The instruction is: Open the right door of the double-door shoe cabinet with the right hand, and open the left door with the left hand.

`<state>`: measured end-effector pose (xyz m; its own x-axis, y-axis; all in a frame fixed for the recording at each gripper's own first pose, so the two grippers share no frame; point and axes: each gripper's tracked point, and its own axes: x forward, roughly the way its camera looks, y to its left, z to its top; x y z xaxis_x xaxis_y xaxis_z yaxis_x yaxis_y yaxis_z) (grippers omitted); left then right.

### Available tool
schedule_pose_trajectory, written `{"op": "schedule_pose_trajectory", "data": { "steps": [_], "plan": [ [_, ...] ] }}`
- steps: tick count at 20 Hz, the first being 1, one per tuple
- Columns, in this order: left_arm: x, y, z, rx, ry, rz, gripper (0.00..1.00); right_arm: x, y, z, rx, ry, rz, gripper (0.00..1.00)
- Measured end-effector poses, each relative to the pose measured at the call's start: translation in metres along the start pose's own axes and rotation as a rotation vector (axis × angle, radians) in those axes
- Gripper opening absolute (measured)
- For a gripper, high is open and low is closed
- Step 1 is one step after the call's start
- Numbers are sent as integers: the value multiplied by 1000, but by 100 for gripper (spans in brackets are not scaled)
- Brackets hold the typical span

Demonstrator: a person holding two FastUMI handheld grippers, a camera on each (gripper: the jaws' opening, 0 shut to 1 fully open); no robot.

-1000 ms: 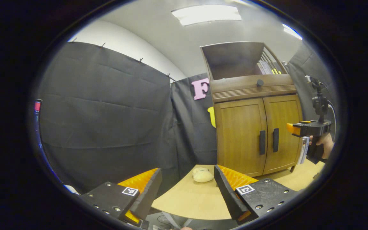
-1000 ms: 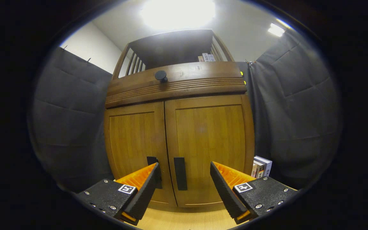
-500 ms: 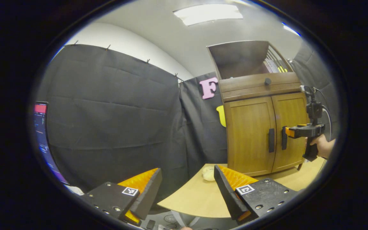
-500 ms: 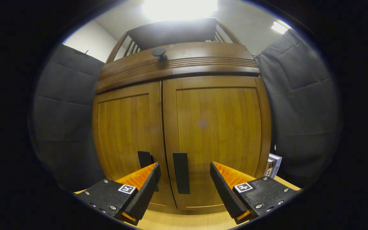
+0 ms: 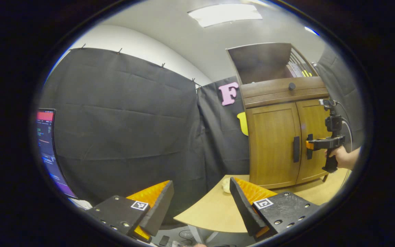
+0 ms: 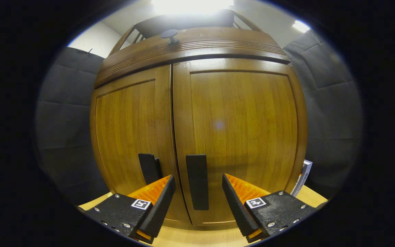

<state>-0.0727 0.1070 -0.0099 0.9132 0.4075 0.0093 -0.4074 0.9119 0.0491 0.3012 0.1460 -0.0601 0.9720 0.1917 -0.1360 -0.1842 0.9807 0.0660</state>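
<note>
The wooden shoe cabinet (image 5: 279, 137) stands on the table with both doors shut. In the right gripper view the right door (image 6: 238, 137) and left door (image 6: 129, 137) loom close. The right door's dark handle (image 6: 197, 181) lies between the fingers of my right gripper (image 6: 197, 187), which is open and not pressing on it. The left door's handle (image 6: 148, 168) sits just left of it. In the left gripper view my right gripper (image 5: 309, 144), held by a hand (image 5: 343, 157), is at the right handle (image 5: 309, 146). My left gripper (image 5: 201, 192) is open, far from the cabinet.
A pale lumpy object (image 5: 225, 185) lies on the light wooden table (image 5: 211, 209) in front of the cabinet. Books (image 6: 303, 175) stand right of the cabinet. A monitor (image 5: 48, 144) glows at the far left. The cabinet's top drawer has a round knob (image 6: 170, 33).
My right gripper has moved in toward the cabinet until the right door's handle lies between its fingers. The left gripper has swung left, away from the cabinet.
</note>
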Motion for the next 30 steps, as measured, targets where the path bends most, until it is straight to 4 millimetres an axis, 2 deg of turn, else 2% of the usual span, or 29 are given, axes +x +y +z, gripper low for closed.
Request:
{"op": "schedule_pose_trajectory", "data": {
  "steps": [4, 5, 9, 11, 12, 13, 17, 26, 27, 30],
  "plan": [
    [-2, 4, 0, 2, 4, 9, 100, 17, 0, -8, 16, 29, 2, 68],
    [-3, 6, 0, 2, 6, 13, 100, 21, 0, -11, 20, 38, 2, 59],
    [-4, 10, 0, 2, 8, 17, 100, 26, -7, -15, 28, 50, -9, 37],
    [-2, 10, 1, 1, 8, 14, 100, 25, -7, -15, 21, 53, 2, 33],
    [-2, 9, 1, -1, 8, 11, 94, 25, -8, -15, 15, 60, 5, 32],
    [-1, 7, 1, -4, 8, 7, 94, 25, -8, -15, 14, 64, 6, 28],
    [4, 3, 3, -10, -6, -22, 94, 12, -6, -14, 15, 64, 7, 28],
    [16, -15, 4, -32, -17, -103, 94, -38, -11, -17, 41, 72, 36, 28],
    [18, -17, 4, -33, -20, -112, 100, -43, -11, -18, 43, 72, 41, 28],
    [24, -28, 5, -34, -24, -141, 100, -59, -14, -18, 44, 77, 54, 28]
  ]
}}
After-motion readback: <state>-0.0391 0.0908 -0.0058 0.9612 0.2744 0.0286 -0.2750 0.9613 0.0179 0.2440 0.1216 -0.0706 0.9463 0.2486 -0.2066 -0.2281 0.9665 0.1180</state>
